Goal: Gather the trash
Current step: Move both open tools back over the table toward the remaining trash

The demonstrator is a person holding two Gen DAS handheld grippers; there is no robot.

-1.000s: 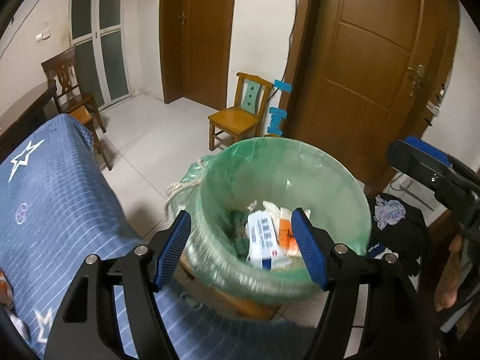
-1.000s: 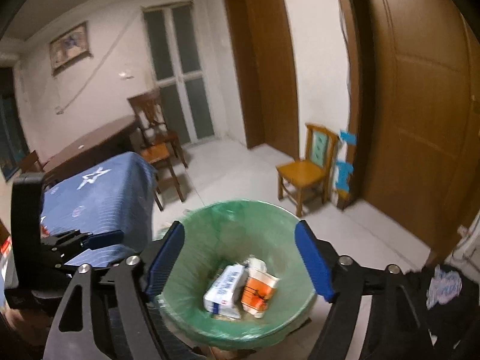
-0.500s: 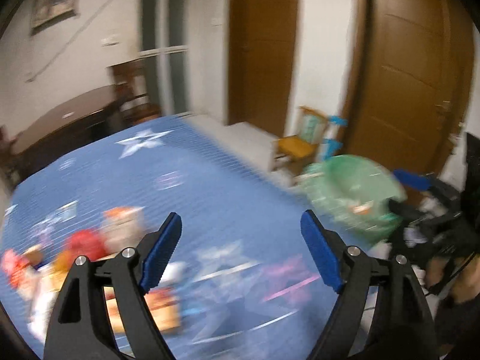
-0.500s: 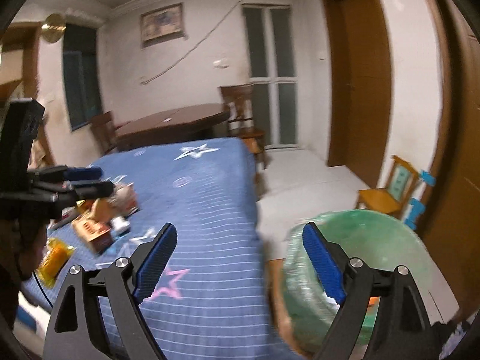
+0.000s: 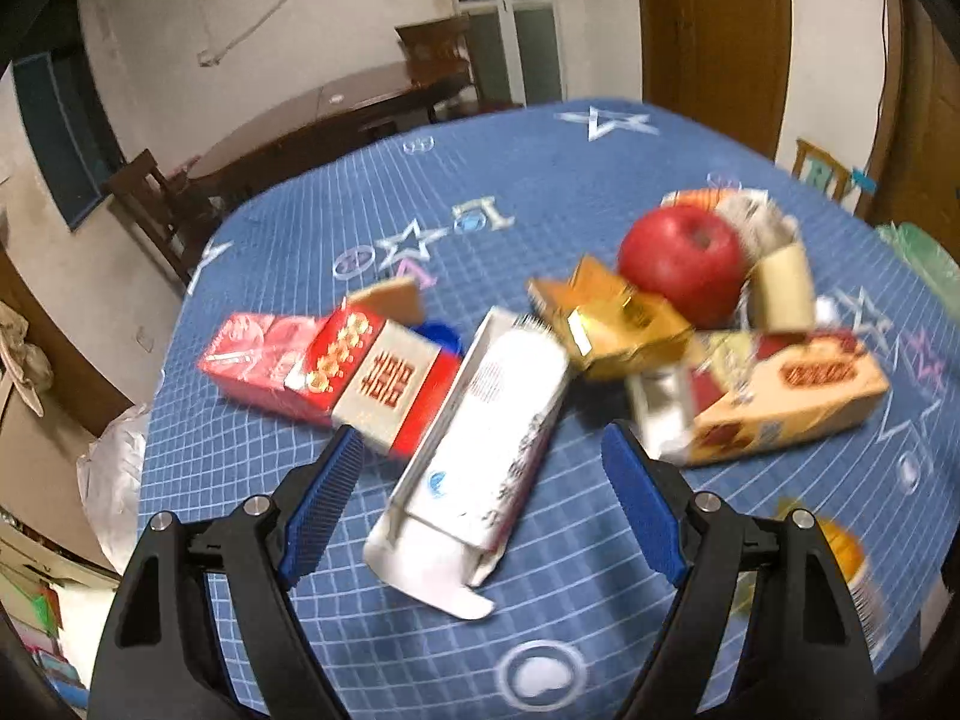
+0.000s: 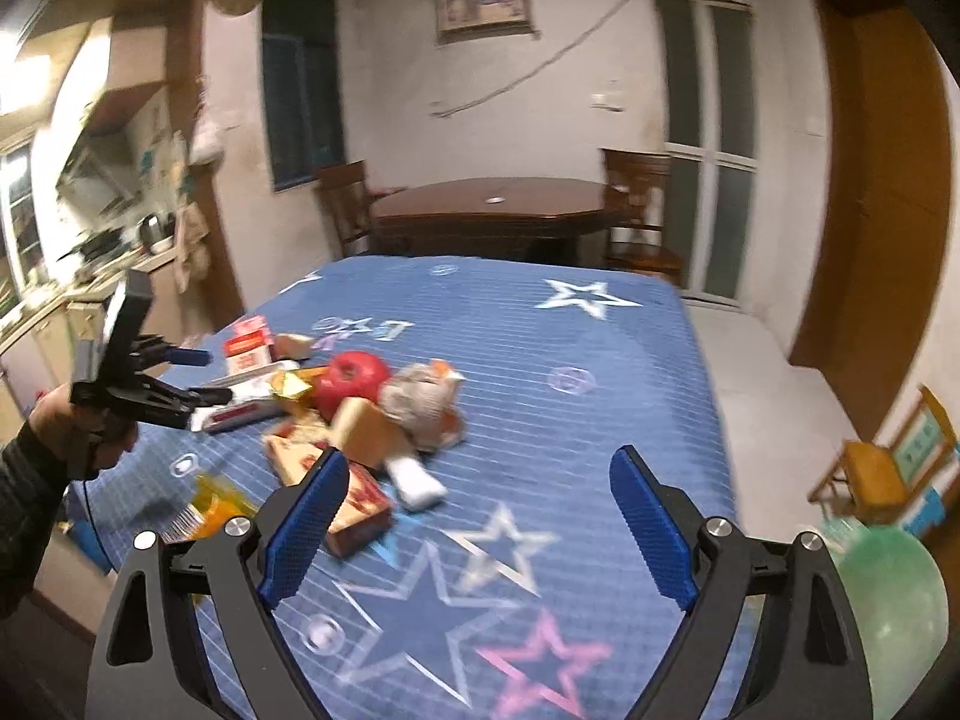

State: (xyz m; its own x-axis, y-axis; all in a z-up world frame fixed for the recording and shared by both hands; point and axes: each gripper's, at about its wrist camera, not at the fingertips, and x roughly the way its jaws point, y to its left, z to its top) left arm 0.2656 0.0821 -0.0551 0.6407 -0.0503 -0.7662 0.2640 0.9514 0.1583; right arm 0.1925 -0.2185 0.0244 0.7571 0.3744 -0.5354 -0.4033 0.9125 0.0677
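Note:
A heap of trash lies on the blue star-patterned tablecloth. In the left wrist view my left gripper is open just above a long white carton. Around it lie a red and white box, a red carton, a gold box, an orange carton and a red apple. My right gripper is open and empty above the cloth, right of the heap. The left gripper also shows in the right wrist view, at the heap's left side.
The green-lined trash bin stands off the table's right edge, by a small yellow chair. A dark wooden table with chairs stands behind. An orange packet lies near the table's front left edge.
Both grippers swung away from the trash bin, left, to the table. The left gripper has come down close over the white carton. Both stay open.

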